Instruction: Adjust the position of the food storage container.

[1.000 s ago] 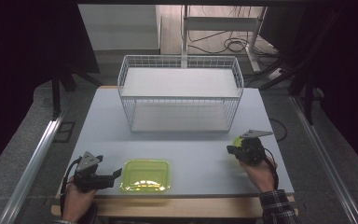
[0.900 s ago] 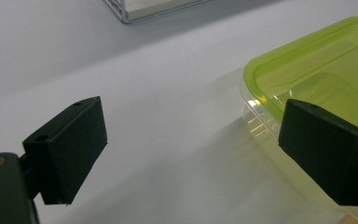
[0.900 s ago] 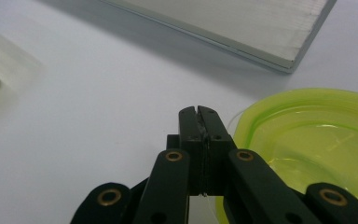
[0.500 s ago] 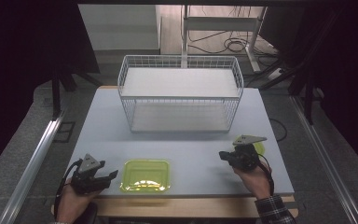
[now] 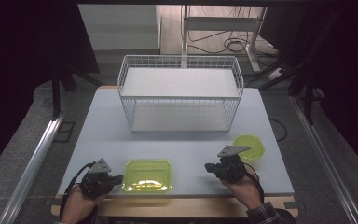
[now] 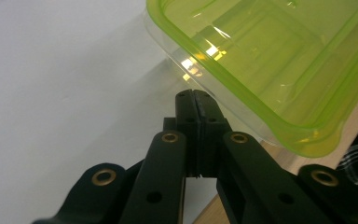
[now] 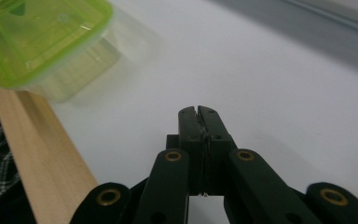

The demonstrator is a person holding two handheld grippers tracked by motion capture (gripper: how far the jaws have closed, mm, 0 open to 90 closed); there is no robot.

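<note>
While the left gripper (image 6: 193, 95) sits jaws just closed on nothing beside the green container (image 5: 148, 175), the right gripper (image 7: 198, 111) hovers shut and empty over the table (image 5: 182, 144).

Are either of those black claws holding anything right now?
No. The left claw has just been closing, empty, beside the lime-green square plastic container; the right claw is shut on nothing.

Open counter (image 5: 186, 144) lies between the two claws and the wire basket (image 5: 180, 95) behind. A square green container (image 5: 148, 175) and a round green lid (image 5: 250, 146) block the front.
</note>
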